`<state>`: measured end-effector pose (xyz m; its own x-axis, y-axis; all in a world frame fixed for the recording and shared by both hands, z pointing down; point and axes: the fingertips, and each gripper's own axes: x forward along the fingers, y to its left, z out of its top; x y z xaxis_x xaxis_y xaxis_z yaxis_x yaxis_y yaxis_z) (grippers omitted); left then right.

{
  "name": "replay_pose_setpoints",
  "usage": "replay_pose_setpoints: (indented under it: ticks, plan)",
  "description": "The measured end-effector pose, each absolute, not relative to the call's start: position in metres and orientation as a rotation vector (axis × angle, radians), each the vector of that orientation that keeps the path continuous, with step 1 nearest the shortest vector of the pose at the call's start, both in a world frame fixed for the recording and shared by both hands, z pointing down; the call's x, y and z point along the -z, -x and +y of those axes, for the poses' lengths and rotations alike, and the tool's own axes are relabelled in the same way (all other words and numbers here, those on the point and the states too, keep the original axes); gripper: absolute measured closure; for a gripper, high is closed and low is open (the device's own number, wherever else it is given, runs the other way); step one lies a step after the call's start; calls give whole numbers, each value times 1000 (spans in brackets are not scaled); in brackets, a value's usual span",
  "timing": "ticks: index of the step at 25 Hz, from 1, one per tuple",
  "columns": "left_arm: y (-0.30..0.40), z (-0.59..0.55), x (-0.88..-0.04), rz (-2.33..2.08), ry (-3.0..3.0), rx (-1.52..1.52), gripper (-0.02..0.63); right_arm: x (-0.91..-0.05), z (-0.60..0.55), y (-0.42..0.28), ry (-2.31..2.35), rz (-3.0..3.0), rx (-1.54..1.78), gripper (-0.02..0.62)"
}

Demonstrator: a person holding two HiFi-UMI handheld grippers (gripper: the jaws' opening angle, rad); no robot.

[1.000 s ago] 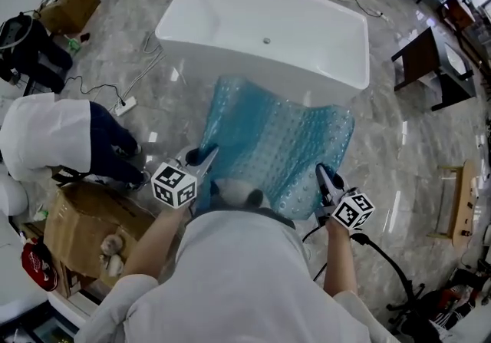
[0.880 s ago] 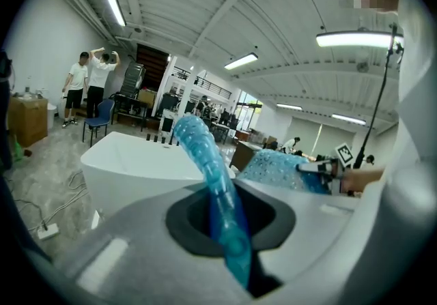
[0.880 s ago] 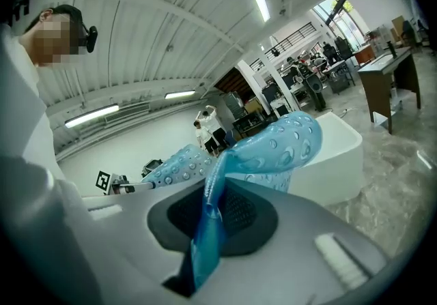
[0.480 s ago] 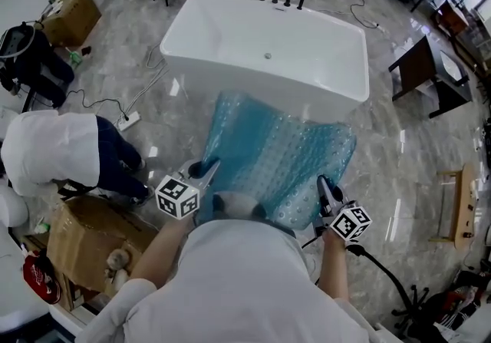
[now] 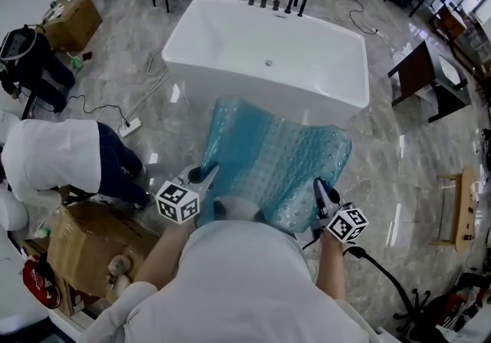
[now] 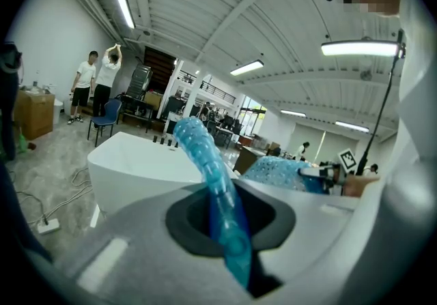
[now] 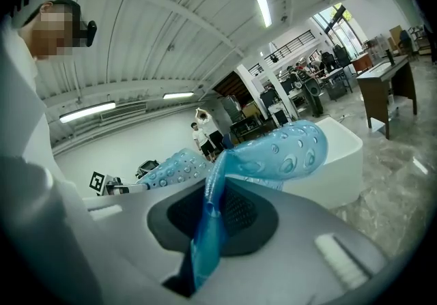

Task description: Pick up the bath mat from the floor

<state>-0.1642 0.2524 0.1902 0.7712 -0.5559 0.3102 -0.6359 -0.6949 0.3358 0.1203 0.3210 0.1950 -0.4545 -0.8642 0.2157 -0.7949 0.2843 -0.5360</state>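
Left hand-held gripper (image 5: 202, 174): its jaws are squeezed together on the near left corner of the bath mat (image 5: 272, 151). In the left gripper view a thin blue edge sticks up from between them.
Right hand-held gripper (image 5: 318, 189): its jaws are pinched tight on the near right corner of the same mat. In the right gripper view the blue sheet comes up out of the jaws and flops over.
Bath mat: it is blue and see-through, with round bumps all over. It is held up by its two near corners and sags in the middle between the two grippers. Its far end reaches toward the bathtub (image 5: 265, 42). I cannot tell if that end touches the floor (image 5: 399, 157).
Bathtub: it is white and stands just past the mat, with black taps (image 5: 276, 2) on its far rim.
Floor: it is grey, shiny stone.
Other person (image 5: 54, 159): they wear a white top and bend down at the left, beside a brown cardboard box (image 5: 92, 238).
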Motion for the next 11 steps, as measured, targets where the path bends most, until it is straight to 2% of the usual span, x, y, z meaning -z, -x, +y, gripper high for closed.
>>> replay_pose_setpoints:
  ticks: [11]
  plan:
    - [173, 246, -187, -899, -2541, -243, 578, -188, 312, -111, 1565, 2406, 890, 565]
